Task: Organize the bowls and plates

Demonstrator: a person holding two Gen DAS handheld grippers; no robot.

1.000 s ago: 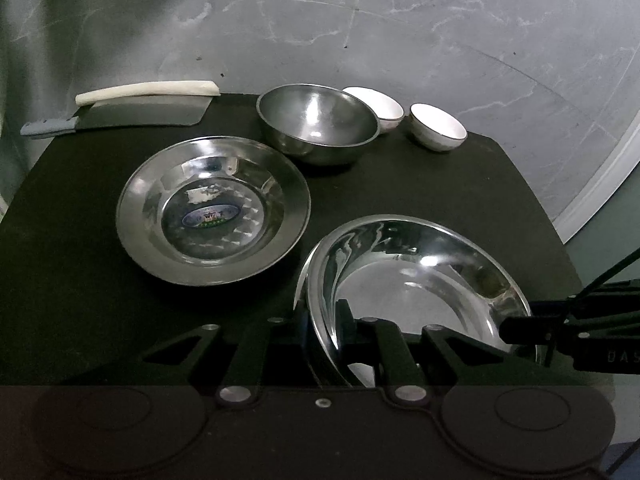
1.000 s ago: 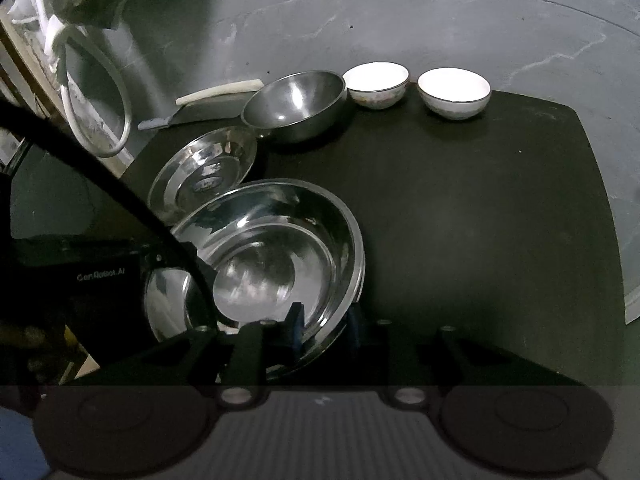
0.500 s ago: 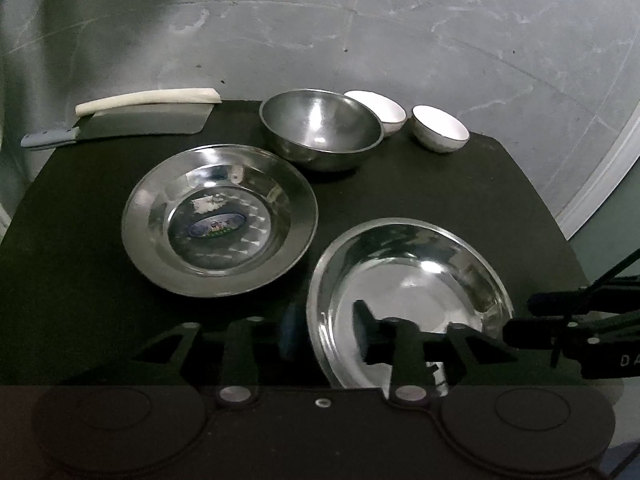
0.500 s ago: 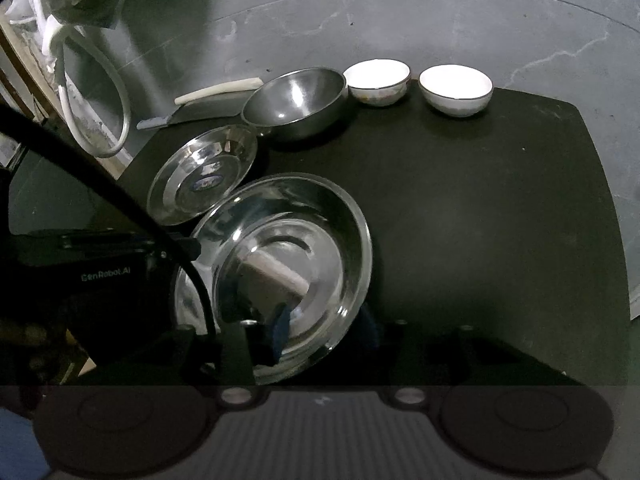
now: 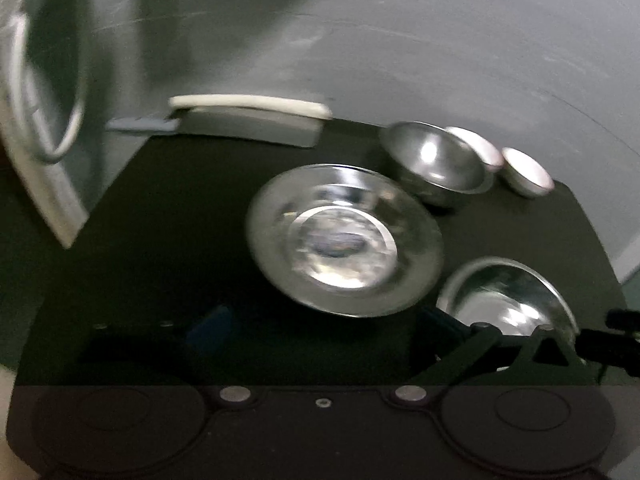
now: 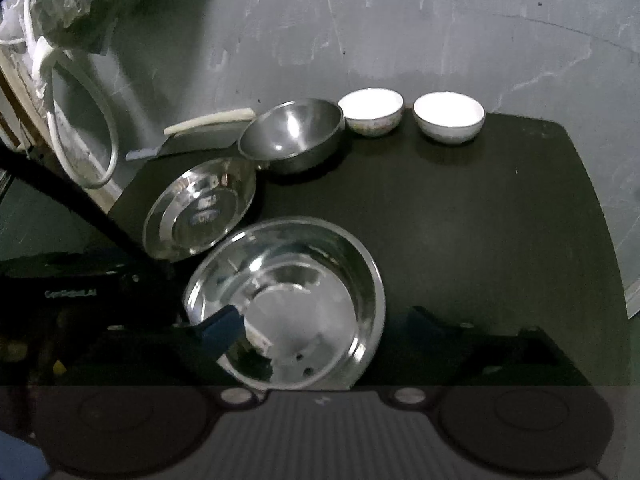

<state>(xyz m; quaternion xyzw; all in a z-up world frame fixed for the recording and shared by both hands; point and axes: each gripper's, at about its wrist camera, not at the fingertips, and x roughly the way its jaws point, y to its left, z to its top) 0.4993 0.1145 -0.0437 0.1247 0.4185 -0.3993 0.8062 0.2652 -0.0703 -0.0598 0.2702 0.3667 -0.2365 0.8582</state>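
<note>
- Where the black mat (image 6: 460, 216) fills the middle of the right wrist view, it reads as a dull, dark sheet with rounded corners, lying on grey marbled stone (image 6: 360, 32).
- Largest of the dishes, the wide steel basin (image 6: 304, 304) sits at lower centre of that view, round, mirror-bright and shallow-walled; in the left wrist view it lies at lower right, blurred.
- Spread wide, the right gripper (image 6: 324, 330) straddles the basin's near rim: one blue-padded finger is inside the basin, the other outside on the mat, neither pressing the metal. Its jaws have just been opening.
- Left of the basin, the left gripper's dark body carries pale lettering, too dim to read.
- Next in size, the steel plate (image 5: 344, 240) is flat-rimmed with a dished centre and an oval blue sticker whose writing cannot be read; it lies mid-frame in the left wrist view.
- Ahead of that camera, the left gripper (image 5: 320, 328) stands fully spread with nothing between its fingers, just short of the plate's near edge; its jaws have just been opening.
- Behind the plate, the steel bowl (image 6: 292, 134) is deep, rounded and brushed.
- At upper left of the mat, a cleaver (image 5: 248, 128) lies flat beside a pale stick (image 5: 248, 103).
- Smallest, two white glazed bowls (image 6: 372, 110) (image 6: 448, 117) stand side by side at the mat's far edge.
</note>
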